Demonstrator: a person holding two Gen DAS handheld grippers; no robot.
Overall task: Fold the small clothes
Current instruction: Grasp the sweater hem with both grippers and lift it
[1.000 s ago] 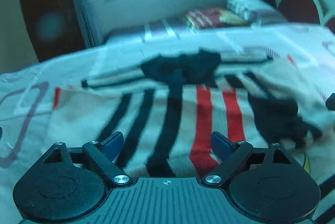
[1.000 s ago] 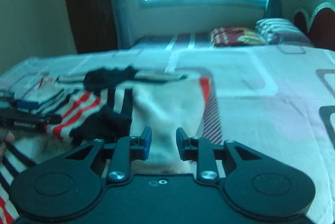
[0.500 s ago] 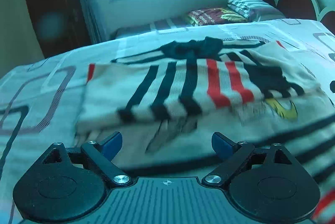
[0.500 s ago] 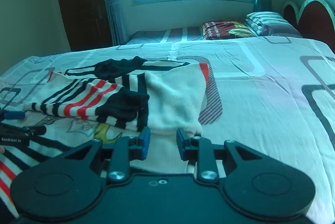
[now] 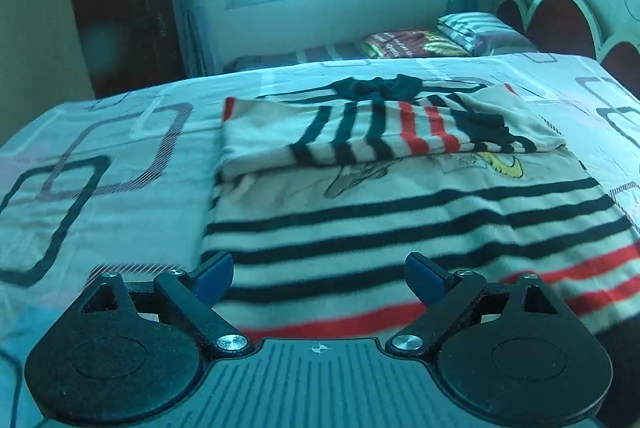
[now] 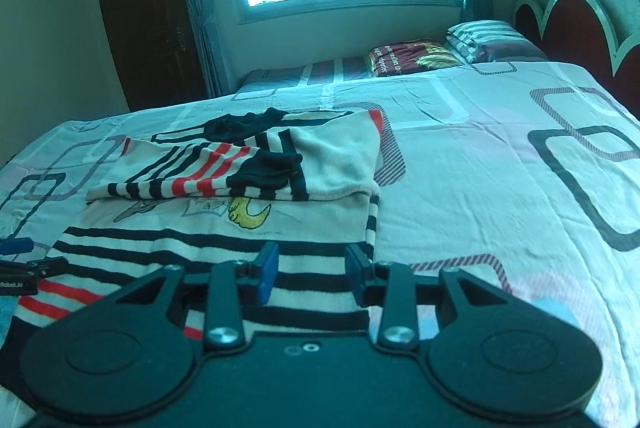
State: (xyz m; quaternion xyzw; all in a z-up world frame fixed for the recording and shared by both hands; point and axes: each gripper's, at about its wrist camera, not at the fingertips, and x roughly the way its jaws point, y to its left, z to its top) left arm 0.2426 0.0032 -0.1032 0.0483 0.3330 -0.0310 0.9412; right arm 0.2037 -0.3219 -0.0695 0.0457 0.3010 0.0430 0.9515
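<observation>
A striped sweater (image 5: 400, 204) lies flat on the patterned bedsheet (image 6: 500, 164), its sleeves folded across the chest toward 12 o'clock. The left gripper (image 5: 320, 274) hovers over the hem, jaws wide and empty; the right gripper (image 6: 312, 270), at the hem's 3 o'clock corner, is opening, pads clear of the cloth.

Striped garment (image 5: 400, 228): soft knit cloth, matt, slightly fuzzy. Bedsheet (image 6: 480, 168): thin woven cloth, matt, lightly creased. Gripper bodies: matt black plastic, shiny metal screws, blue pads (image 6: 267, 270). Door (image 6: 148, 28) at 10 o'clock: dark wood, faint sheen.
</observation>
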